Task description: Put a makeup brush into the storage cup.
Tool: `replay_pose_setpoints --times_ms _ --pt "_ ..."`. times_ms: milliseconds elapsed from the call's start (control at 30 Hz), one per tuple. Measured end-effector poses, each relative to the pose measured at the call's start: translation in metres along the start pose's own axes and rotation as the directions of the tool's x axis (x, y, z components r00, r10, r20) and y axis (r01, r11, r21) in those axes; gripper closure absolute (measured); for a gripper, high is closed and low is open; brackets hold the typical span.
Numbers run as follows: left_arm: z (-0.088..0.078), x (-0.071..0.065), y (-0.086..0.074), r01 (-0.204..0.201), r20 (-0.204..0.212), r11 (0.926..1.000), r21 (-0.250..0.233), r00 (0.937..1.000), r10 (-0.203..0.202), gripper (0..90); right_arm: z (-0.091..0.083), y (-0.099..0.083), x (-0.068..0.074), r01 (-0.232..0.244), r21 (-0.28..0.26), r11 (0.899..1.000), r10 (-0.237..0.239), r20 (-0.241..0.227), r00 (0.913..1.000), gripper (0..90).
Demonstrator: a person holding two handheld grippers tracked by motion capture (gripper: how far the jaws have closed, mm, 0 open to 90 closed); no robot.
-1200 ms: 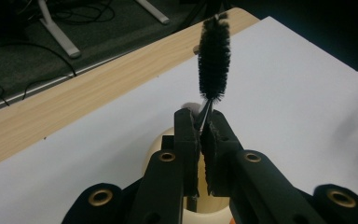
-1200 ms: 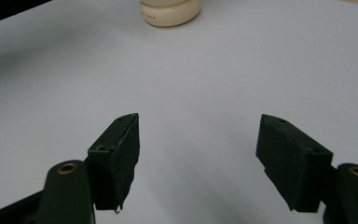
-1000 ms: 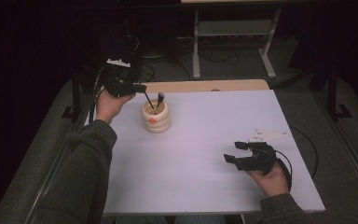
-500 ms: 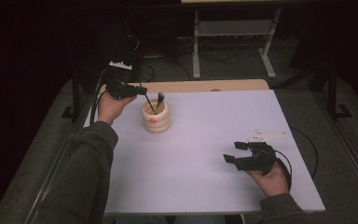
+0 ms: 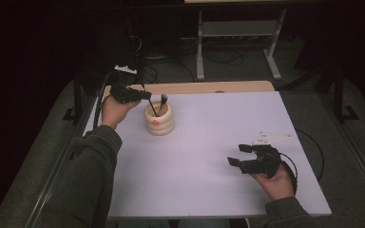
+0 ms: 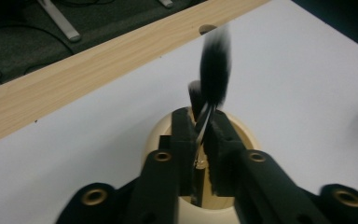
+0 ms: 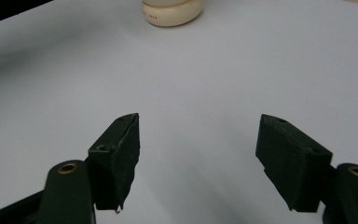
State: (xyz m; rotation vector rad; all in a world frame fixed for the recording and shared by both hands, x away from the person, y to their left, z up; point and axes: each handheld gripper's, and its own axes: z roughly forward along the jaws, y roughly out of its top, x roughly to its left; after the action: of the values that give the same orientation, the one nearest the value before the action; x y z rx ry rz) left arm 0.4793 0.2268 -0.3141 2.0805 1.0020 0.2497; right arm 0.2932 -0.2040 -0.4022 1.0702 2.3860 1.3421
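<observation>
the left gripper hung over the cream ribbed pot at the far left of the white table; in the left gripper view its jaws stood close either side of the thin handle of a dark-tipped brush, and they had just been opening a little, so the pads looked to be slackening off the handle rather than pressing it, with the handle between them and its lower end down inside the pot; a second brush stood in the pot just behind it; the raised brush head was blurred, so its exact lean could not be told.

to do this step well, it seemed best to let the jaws part only enough to free the handle, keep the hand directly above the mouth of the pot so the brush settled against the rim and not over it, then lift straight up clear of both brush heads; a sideways pull might have tipped the light pot or dragged the other brush out.

the right gripper rested near the front right of the table, well apart from the pot, jaws wide apart and holding nothing.

the table top was plain, matt white and bare but for the pot; a pale wooden strip ran along its far edge; beyond lay dark carpet, loose cables and the legs of a grey metal stand, the room dim all round.
</observation>
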Motion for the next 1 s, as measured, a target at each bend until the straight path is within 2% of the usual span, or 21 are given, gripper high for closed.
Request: replay_pose_setpoints --times_ms 67,300,433,567,600,633,1000 --pt "0.001 -0.001 -0.002 -0.011 -0.005 0.9999 0.011 0.9999 0.011 76.1 0.0 0.0 0.0 0.0 0.0 1.0 0.0 -0.001 1.0 29.1" --pt "0.0 0.001 -0.007 -0.008 -0.01 0.9998 0.017 0.9999 0.008 68.4 0.0 0.0 0.001 0.005 0.004 1.0 -0.005 0.0 1.0 29.1" --pt "-0.005 0.001 -0.01 0.002 -0.005 1.0 0.0 1.0 -0.002 65.0 0.001 0.001 0.001 0.003 0.004 1.0 -0.003 -0.001 1.0 29.1" --pt "-0.01 0.0 -0.013 0.017 0.015 0.9996 -0.022 0.9997 -0.017 63.8 0.001 0.001 0.003 0.0 0.007 1.0 0.0 -0.002 1.0 29.1" --pt "-0.011 0.0 -0.014 0.005 0.022 0.9998 -0.019 0.9997 -0.005 63.6 0.001 0.001 0.003 0.003 0.008 1.0 -0.003 -0.003 1.0 29.1" --pt "-0.012 -0.001 -0.015 0.012 0.028 0.9995 -0.028 0.9995 -0.011 63.0 0.002 0.001 0.003 0.012 0.005 1.0 -0.012 -0.002 0.9999 29.1" --pt "-0.025 -0.012 -0.016 -0.01 0.062 0.998 -0.062 0.998 0.014 60.3 0.004 0.002 0.005 0.01 0.009 1.0 -0.01 -0.006 0.9999 29.1"
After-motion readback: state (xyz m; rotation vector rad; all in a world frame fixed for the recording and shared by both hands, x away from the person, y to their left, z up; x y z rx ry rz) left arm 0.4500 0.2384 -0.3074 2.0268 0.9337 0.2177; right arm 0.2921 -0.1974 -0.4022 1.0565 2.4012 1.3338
